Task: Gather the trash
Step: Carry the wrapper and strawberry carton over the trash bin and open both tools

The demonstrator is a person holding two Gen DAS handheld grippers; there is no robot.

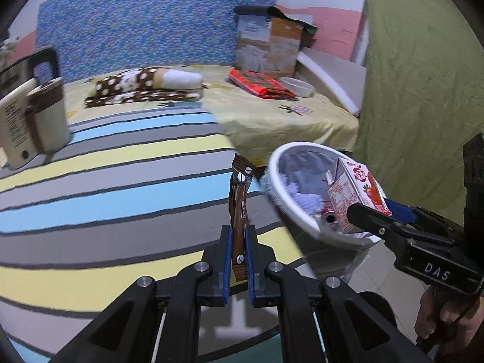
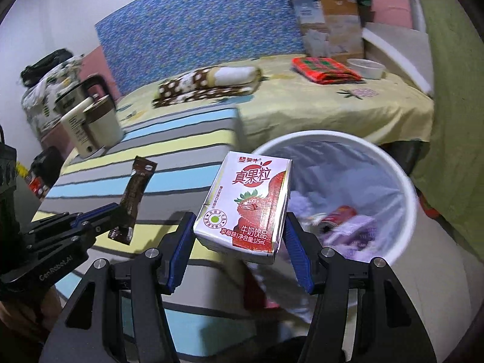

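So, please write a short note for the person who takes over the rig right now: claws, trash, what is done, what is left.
Left claw: shut on the brown coffee sachet, held upright above the striped cover.
Right claw: shut on the strawberry milk carton, at the rim of the white bin.
Done: both items picked up; a can and other trash already lie in the bin.
Left: drop the carton, then the sachet.

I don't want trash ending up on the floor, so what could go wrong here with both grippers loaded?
1. The strawberry milk carton sits tilted in the right gripper, near the white trash bin's rim; released now, it might land outside.
2. The left gripper pinches only the coffee sachet's lower end above the striped bedspread, so it may slip.
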